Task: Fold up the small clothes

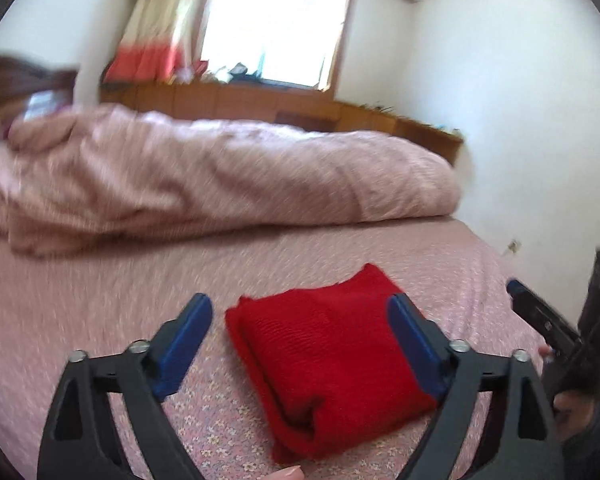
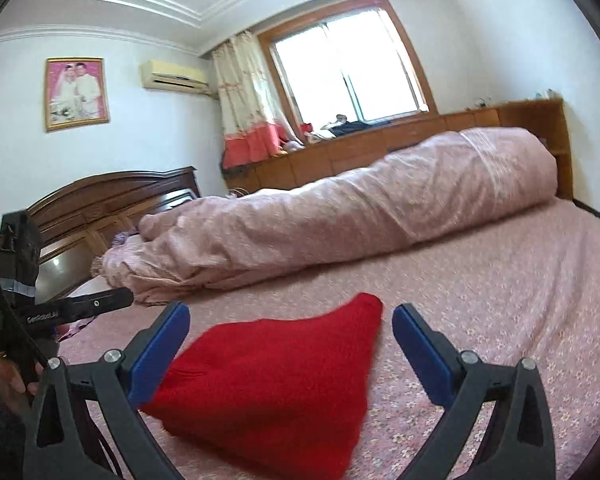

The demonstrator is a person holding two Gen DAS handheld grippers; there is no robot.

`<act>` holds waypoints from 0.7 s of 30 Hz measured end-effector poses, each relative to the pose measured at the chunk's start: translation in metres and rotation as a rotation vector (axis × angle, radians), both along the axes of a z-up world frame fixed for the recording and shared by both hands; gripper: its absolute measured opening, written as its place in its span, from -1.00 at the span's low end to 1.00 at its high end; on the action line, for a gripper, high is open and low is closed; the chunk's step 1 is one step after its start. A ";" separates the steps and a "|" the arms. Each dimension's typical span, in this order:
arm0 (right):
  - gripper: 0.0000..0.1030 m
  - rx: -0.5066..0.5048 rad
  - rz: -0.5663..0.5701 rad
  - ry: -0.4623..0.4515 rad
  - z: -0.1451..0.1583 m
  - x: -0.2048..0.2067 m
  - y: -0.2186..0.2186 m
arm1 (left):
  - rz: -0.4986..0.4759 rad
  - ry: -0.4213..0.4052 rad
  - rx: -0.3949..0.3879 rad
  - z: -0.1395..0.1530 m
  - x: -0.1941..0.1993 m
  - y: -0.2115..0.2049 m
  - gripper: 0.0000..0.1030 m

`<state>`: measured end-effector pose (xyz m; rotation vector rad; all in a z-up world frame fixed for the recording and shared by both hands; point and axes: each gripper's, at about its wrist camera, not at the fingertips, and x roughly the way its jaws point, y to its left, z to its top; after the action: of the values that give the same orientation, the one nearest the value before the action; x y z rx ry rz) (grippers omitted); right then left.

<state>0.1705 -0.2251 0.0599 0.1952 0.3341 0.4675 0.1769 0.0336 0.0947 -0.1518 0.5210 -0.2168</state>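
A red knitted garment lies folded into a compact stack on the pink floral bed sheet. My left gripper is open just above it, its blue pads on either side and holding nothing. In the right wrist view the same red garment lies between and below the open jaws of my right gripper, also empty. The right gripper shows at the right edge of the left wrist view, and the left gripper shows at the left of the right wrist view.
A rolled pink duvet lies across the far side of the bed. A dark wooden headboard is at the left. Wooden cabinets run under the window. White walls close the room.
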 end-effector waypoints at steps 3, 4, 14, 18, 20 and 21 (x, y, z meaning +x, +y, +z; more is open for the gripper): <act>1.00 -0.026 -0.014 -0.038 0.007 -0.018 0.002 | 0.004 -0.034 0.062 -0.004 -0.019 -0.014 0.84; 1.00 -0.038 -0.023 -0.045 0.006 -0.024 0.002 | -0.008 -0.030 0.071 -0.010 -0.023 -0.018 0.85; 1.00 -0.268 -0.106 -0.006 -0.044 -0.057 0.010 | 0.035 0.015 0.140 -0.101 -0.032 -0.040 0.86; 1.00 -0.308 -0.102 0.022 -0.074 -0.056 0.016 | 0.046 0.050 0.123 -0.118 -0.025 -0.036 0.85; 1.00 -0.317 -0.092 0.037 -0.076 -0.052 0.018 | 0.046 0.027 0.084 -0.116 -0.028 -0.031 0.86; 1.00 -0.310 -0.086 0.036 -0.077 -0.052 0.017 | 0.049 0.022 0.083 -0.116 -0.029 -0.031 0.86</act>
<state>0.1181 -0.2080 -0.0174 -0.0840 0.4267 0.3223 0.1475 0.0030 -0.0212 -0.0860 0.5465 -0.1451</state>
